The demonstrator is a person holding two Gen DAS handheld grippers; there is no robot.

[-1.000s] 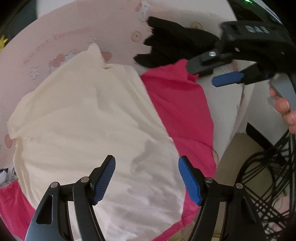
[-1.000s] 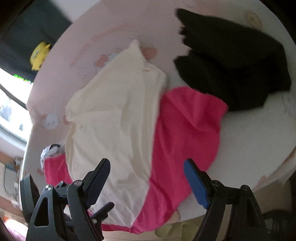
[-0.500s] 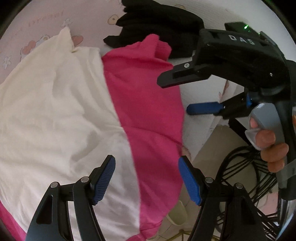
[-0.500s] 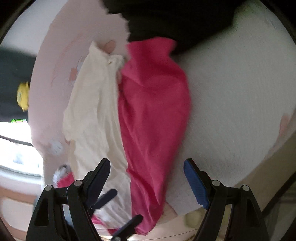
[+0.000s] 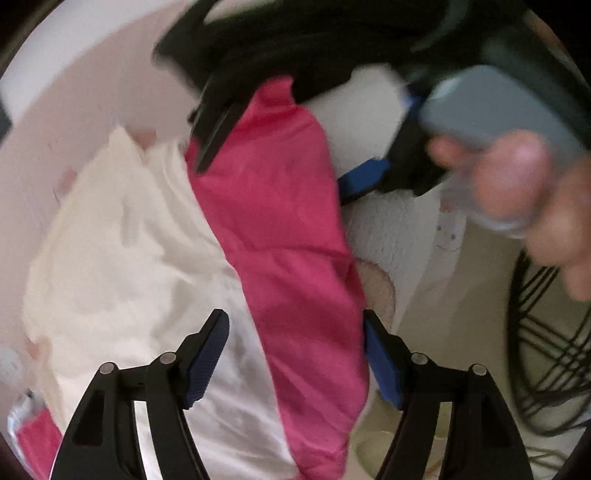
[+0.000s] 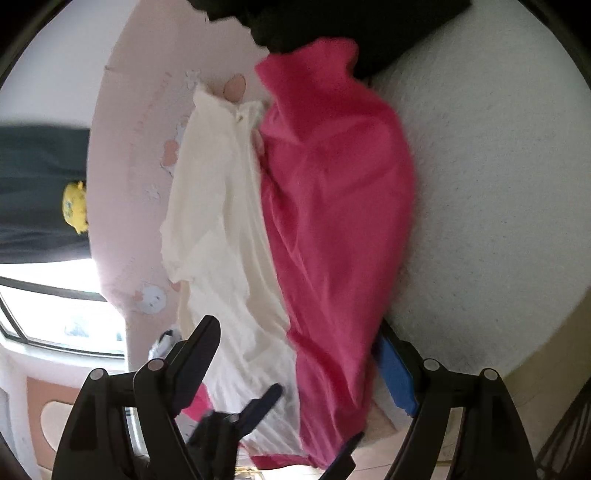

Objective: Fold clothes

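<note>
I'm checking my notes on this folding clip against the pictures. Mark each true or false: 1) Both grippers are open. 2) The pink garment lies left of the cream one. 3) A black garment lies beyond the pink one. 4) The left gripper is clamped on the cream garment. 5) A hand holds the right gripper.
1) True: the left gripper and the right gripper both stand open.
2) False: the pink garment lies right of the cream garment.
3) True: the black garment lies at the pink one's far end.
4) False: its jaws are apart, holding nothing.
5) True: the hand shows on its handle, though blurred.
</note>
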